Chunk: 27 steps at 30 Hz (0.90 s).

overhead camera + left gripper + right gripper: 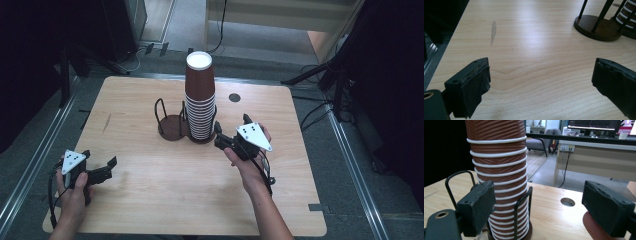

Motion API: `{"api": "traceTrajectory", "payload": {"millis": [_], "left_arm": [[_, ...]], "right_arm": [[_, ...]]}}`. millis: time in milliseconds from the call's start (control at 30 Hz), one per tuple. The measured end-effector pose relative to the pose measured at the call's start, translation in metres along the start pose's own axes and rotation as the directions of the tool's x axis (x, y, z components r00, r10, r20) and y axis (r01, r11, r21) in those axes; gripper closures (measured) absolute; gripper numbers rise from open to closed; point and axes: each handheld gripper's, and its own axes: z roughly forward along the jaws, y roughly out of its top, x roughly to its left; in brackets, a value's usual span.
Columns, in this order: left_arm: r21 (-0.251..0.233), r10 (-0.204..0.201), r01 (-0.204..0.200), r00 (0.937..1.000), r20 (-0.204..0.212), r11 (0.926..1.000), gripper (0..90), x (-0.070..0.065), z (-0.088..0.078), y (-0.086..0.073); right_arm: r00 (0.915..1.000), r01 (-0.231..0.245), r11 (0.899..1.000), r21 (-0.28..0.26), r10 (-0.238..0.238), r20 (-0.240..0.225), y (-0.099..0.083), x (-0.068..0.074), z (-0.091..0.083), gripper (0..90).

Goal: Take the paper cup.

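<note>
A tall stack of brown ribbed paper cups [200, 97] with white rims stands upside down in the right bay of a dark wire cup holder [172, 127]; its left bay is empty. My right gripper [231, 123] sits just right of the stack, open and pointing at it. In the right gripper view the stack [499, 170] rises beyond the left jaw, and the open right gripper [539, 202] has nothing between its pads. My left gripper [100, 157] rests near the table's front left, open, over bare wood [541, 75].
The wooden table [150, 200] has a round cable hole [234, 97] behind the right gripper and a faint grey streak [106, 122] at the left. The holder's empty base [596, 27] lies ahead of the left gripper. Dark stands and cables ring the table.
</note>
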Motion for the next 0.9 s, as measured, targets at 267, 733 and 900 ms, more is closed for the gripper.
{"api": "traceTrajectory", "payload": {"millis": [267, 733, 900], "left_arm": [[0.0, 0.004, -0.004, 1.0, 0.0, 1.0, 2.6, 0.0, 0.0, 0.0], [0.002, 0.007, -0.007, 1.0, 0.004, 1.0, 2.6, -0.001, 0.001, 0.0], [0.003, 0.01, -0.01, 0.9999, 0.004, 0.9999, 2.6, -0.001, 0.001, 0.0]], "right_arm": [[0.9997, -0.006, 1.0, -0.008, 0.006, -0.022, 0.007, 0.009, 0.01, 11.7], [0.9981, -0.014, 1.0, -0.013, 0.013, -0.06, 0.019, 0.021, 0.023, 12.3], [0.9975, -0.013, 1.0, -0.014, 0.012, -0.07, 0.024, 0.024, 0.028, 12.5]]}}
